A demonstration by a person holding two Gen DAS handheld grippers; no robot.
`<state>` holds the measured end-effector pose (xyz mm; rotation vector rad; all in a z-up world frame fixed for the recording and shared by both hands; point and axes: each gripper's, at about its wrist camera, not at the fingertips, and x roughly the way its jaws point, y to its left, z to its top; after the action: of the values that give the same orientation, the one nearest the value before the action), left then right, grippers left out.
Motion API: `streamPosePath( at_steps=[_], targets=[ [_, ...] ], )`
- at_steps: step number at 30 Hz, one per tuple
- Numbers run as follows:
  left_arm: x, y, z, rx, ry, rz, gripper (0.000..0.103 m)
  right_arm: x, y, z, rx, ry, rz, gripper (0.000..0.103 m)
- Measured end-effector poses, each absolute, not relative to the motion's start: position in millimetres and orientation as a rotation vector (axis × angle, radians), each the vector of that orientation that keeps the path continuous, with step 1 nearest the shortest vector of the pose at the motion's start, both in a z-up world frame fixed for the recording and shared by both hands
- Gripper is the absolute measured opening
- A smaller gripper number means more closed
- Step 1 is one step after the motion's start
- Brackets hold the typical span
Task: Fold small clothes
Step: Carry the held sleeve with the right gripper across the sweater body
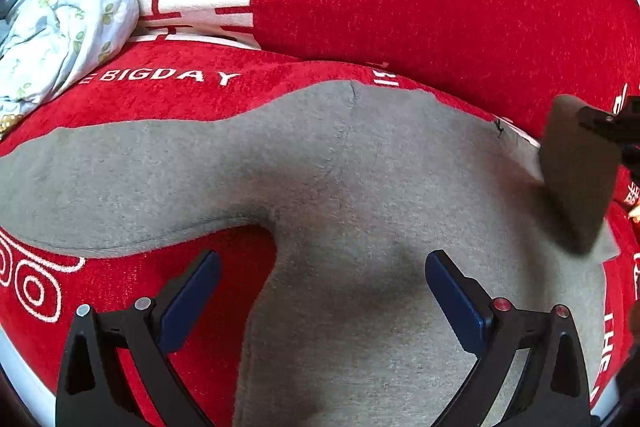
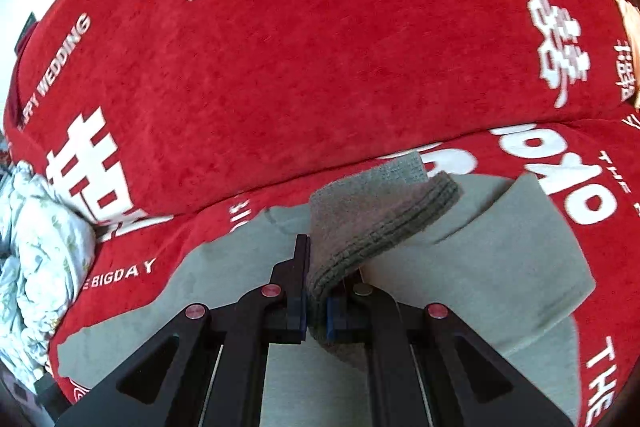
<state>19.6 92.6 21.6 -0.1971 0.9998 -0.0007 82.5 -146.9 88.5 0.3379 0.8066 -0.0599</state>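
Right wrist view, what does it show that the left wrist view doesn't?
Only the right wrist view shows the right gripper shut on the garment's ribbed cuff, lifted off the cover, plus a "WEDDING" print. Only the left wrist view shows the left gripper open, hovering over the flat gray garment. Both show the garment, the red cover and the floral bundle.

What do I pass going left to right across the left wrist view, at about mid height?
Floral bundle → "BIGDAY" lettering on the red cover → grey garment spread flat → its lifted sleeve end → right gripper at the edge. The left gripper hangs open below.
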Motion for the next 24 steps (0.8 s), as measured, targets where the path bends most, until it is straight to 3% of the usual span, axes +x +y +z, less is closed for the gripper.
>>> streamPosePath(
  at_steps=[24],
  targets=[
    [26.2, 114.5, 17.6, -0.3, 1.017, 0.005, 0.102, 113.6, -61.8, 22.7, 0.274, 0.927, 0.051, 0.006]
  ],
)
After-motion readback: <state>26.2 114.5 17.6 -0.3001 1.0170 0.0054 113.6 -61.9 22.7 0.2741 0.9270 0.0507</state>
